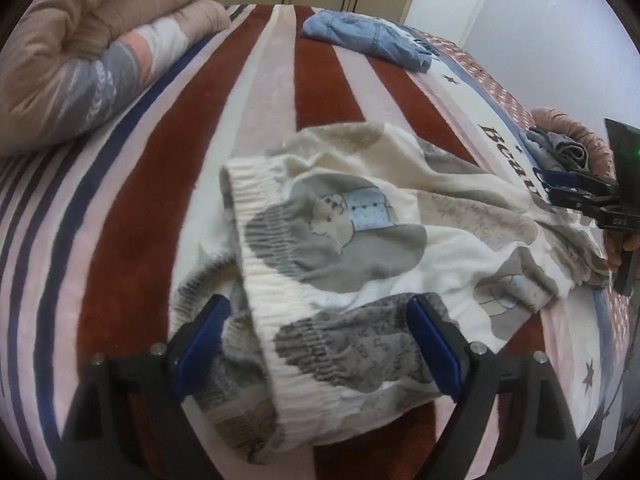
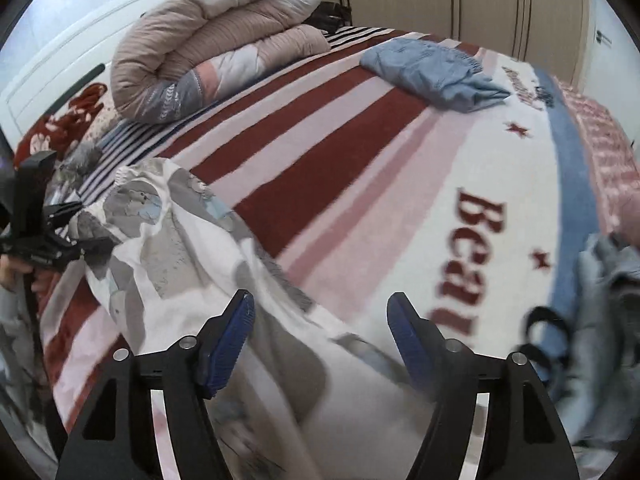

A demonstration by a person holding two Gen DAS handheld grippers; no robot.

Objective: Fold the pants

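Cream pants (image 1: 360, 240) with grey patches and a bear print lie rumpled on the striped bed. Their ribbed waistband (image 1: 264, 288) is nearest my left gripper (image 1: 320, 344), which is open with its blue pads on either side of the waistband end, low over the cloth. My right gripper (image 2: 320, 344) is open over the far end of the pants (image 2: 192, 248), its pads apart with cloth below them. In the left wrist view the right gripper (image 1: 568, 196) shows at the right, at the leg end.
A folded blue garment (image 1: 368, 40) lies at the far side of the bed. A rolled quilt (image 1: 80, 52) sits at the left. A pile of grey-blue clothes (image 2: 600, 320) lies by the bed's right edge. A wardrobe stands behind.
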